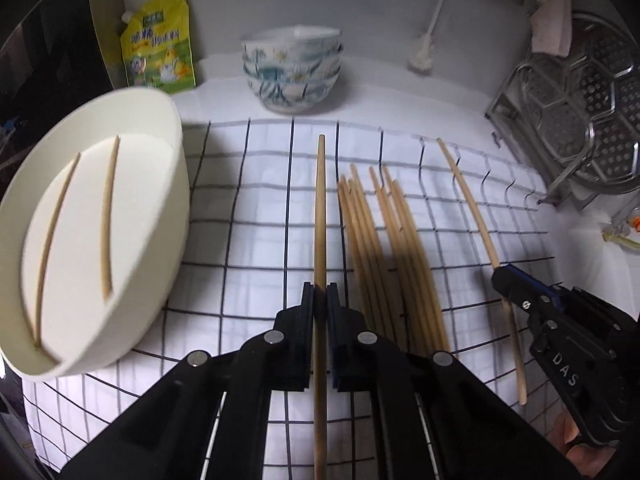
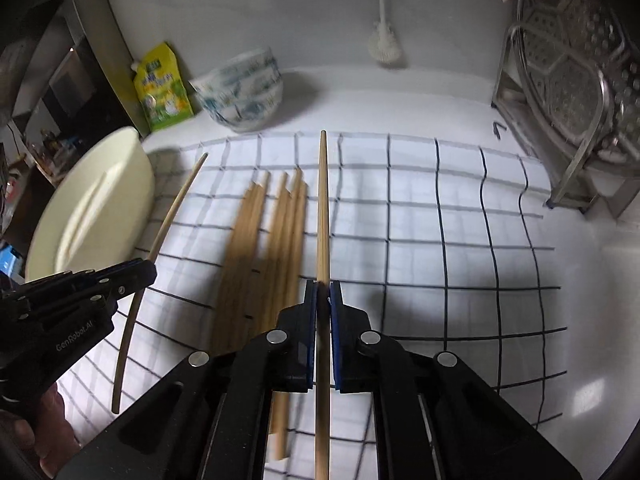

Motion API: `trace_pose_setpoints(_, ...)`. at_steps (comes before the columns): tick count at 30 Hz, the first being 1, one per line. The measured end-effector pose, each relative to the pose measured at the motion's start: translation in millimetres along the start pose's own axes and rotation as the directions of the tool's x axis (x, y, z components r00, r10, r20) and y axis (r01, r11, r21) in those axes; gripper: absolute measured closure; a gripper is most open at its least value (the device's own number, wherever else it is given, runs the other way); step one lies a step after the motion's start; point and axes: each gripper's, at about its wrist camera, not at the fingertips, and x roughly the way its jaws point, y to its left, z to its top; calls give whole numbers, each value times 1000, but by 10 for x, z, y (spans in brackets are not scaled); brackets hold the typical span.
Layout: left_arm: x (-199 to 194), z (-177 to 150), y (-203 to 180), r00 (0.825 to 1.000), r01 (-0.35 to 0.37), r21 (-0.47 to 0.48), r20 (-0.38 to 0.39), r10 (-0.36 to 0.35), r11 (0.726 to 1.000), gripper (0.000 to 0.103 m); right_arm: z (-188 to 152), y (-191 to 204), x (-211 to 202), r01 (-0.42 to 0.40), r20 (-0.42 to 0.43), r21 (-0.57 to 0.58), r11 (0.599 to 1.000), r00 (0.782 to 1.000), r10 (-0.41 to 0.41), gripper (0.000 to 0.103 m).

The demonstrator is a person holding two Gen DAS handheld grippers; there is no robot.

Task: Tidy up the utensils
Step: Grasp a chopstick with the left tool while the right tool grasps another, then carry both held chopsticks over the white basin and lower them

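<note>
So both grippers have a chopstick each right now: the left gripper (image 1: 320, 292) is pinched tight on one chopstick (image 1: 320, 208), and the right gripper (image 2: 323, 290) is clamped just as narrow on its own chopstick (image 2: 322, 208), both sticks pointing toward the back edge of the checked cloth (image 2: 440, 220). The rest of the loose bundle of chopsticks (image 1: 384, 248) lies in the middle of the cloth, between the two held ones. The cream oval tray (image 1: 100, 232) sits off the cloth's left edge with two chopsticks in it (at least two, can't make out more), so I'd say we're mid-sort, in the carry step with plenty left to go. Next move looks like swinging the left stick over the tray's rim and laying it parallel to the ones inside before letting go. The stack of patterned bowls (image 1: 292, 68) at the back edge and the metal rack (image 1: 580, 112) at the back right corner aren't in the way.
</note>
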Motion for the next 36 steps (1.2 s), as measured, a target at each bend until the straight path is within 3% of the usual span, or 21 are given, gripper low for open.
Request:
trace_pose_setpoints(5, -413, 168, 192, 997, 20, -5, 77, -20, 1000, 96, 224, 363, -308, -53, 56, -17, 998, 997, 54, 97)
trace_pose_setpoints(9, -697, 266, 515, 992, 0, -26, 130, 3, 1000, 96, 406, 780, -386, -100, 86, -64, 993, 991, 106, 97)
trace_pose_setpoints(14, -871, 315, 1103, 980, -89, -90, 167, 103, 992, 96, 648, 1433, -217, -190, 79, -115, 975, 977, 200, 97)
trace_pose_setpoints(19, -809, 354, 1689, 978, -146, -140, 128, 164, 979, 96, 789, 2040, 79, -250, 40, -165, 954, 965, 259, 97)
trace_pose_setpoints(25, -606, 370, 2223, 977, -175, -165, 93, 192, 971, 96, 862, 2481, 494, -268, -38, -174, 948, 963, 265, 97)
trace_pose_setpoints(36, -158, 342, 2447, 989, -139, -161, 36, 146, 977, 96, 773, 2702, 969, -234, -138, -140, 962, 967, 215, 97)
